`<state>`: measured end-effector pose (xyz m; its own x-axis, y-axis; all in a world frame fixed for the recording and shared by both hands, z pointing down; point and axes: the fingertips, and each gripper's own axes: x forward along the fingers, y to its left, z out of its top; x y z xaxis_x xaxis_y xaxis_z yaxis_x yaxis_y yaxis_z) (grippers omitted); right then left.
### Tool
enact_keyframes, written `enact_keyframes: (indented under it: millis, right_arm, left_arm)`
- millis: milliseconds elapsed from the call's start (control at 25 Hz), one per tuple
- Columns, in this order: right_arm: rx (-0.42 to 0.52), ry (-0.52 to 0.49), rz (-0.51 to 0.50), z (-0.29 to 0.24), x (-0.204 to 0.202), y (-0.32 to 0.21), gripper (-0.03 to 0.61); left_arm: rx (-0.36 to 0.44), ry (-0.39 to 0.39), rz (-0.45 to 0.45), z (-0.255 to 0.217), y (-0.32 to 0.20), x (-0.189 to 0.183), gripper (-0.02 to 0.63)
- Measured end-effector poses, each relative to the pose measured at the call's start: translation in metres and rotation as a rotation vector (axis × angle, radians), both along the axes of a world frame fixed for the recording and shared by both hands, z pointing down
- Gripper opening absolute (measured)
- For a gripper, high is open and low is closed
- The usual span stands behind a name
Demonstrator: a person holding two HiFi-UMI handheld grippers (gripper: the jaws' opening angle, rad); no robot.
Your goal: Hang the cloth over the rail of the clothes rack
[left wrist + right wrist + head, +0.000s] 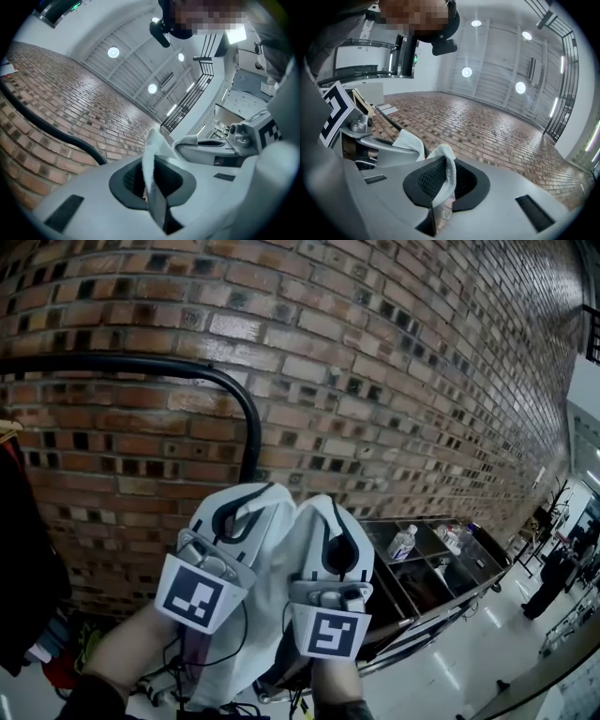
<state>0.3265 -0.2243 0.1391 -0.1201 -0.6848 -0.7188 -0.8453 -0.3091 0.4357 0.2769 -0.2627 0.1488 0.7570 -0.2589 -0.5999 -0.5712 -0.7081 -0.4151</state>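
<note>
- Both the left tongs (151,176) and the right tongs (440,187) are clamped on the upper edge of the white cloth (279,563), side by side.
- The cloth hangs down below them, in front of the brick wall (394,381).
- The black rail (141,363) of the clothes rack is higher and to the left, and the cloth does not touch it.
- I judge that the lifting is mostly done; what remains is passing the cloth over the rail and letting go.

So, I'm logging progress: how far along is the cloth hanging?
Done: white fabric cloth picked up, left hand-held gripper and right hand-held gripper each shut on its edge. In hand: holding it up near the black curved metal rail. Remaining: drape it over, release.
</note>
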Motion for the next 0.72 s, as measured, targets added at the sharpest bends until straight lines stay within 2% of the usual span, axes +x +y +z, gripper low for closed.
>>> enact_keyframes:
  millis: [200, 400, 560, 720]
  right_arm:
    - [0.009, -0.004, 0.024, -0.008, 0.022, -0.006, 0.012]
    - [0.02, -0.005, 0.047, -0.026, 0.049, -0.015, 0.012]
    - [0.013, -0.007, 0.066, -0.049, 0.077, -0.027, 0.012]
    - [0.023, -0.012, 0.071, -0.079, 0.103, -0.039, 0.012]
  left_arm:
    - [0.025, 0.019, 0.03, -0.01, -0.006, 0.025, 0.043]
    - [0.017, 0.015, 0.071, -0.029, -0.013, 0.056, 0.043]
    - [0.008, -0.008, 0.071, -0.052, -0.024, 0.086, 0.043]
    - [0.035, -0.006, 0.071, -0.084, -0.03, 0.11, 0.043]
